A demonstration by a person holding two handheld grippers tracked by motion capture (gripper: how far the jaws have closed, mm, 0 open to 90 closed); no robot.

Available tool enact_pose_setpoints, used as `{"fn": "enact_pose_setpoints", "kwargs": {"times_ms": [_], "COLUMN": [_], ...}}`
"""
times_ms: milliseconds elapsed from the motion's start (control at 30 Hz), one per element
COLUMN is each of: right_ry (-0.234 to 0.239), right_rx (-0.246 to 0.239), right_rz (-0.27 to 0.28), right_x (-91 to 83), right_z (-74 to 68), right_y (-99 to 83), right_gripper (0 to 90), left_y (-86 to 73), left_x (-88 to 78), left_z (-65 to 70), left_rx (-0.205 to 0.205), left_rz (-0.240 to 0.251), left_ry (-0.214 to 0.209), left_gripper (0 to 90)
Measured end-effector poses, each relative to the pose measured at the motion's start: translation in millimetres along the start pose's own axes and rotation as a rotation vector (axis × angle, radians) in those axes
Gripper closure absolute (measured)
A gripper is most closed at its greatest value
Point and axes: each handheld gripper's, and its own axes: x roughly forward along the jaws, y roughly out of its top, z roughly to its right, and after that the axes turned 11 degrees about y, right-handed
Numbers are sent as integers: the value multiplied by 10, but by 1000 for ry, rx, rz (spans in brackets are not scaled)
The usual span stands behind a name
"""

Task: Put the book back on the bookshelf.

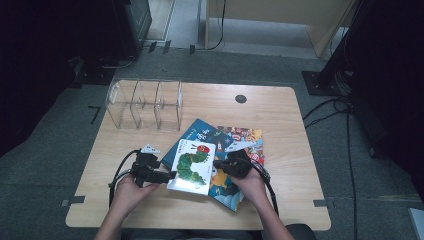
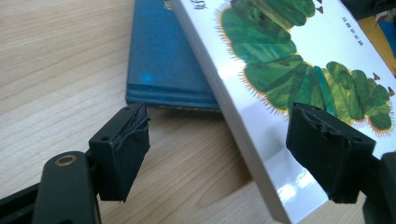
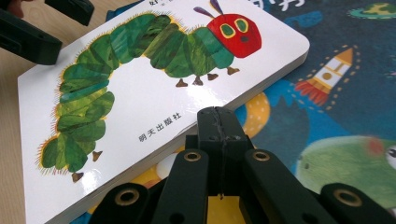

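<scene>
A white board book with a green caterpillar (image 1: 192, 167) lies on top of a blue book (image 1: 192, 134) and a colourful space picture book (image 1: 240, 142). My left gripper (image 1: 167, 176) is open at the caterpillar book's left edge. In the left gripper view that edge (image 2: 280, 70) runs between the jaws, one pad (image 2: 327, 149) over the cover and the other (image 2: 121, 149) beside the blue book (image 2: 163, 60); neither presses. My right gripper (image 1: 217, 164) is shut and holds nothing, its tip (image 3: 218, 114) against the caterpillar book's (image 3: 140, 70) right edge, above the space book (image 3: 336, 93).
A clear acrylic organizer (image 1: 145, 102) with three compartments stands at the back left of the wooden table (image 1: 280, 110). A dark round grommet (image 1: 241, 99) sits near the back edge. Bare wood lies right of the books and along the front.
</scene>
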Motion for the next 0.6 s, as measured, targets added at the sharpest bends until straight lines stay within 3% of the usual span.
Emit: {"fn": "enact_pose_setpoints", "kwargs": {"times_ms": [167,500,600], "right_ry": [8,39,55], "right_rx": [-4,-27,-34], "right_rz": [0,-12,-18], "right_x": [30,142,184], "right_z": [-35,-179,-232], "right_y": [0,10,12], "right_gripper": [900,900,900], "left_y": [10,31,33], "left_x": [30,101,103], "left_z": [3,-15,-9], "left_rx": [-16,-40,-30], "left_rz": [0,-25,-14], "left_ry": [-11,-74,-63], "left_gripper": [210,207,193]}}
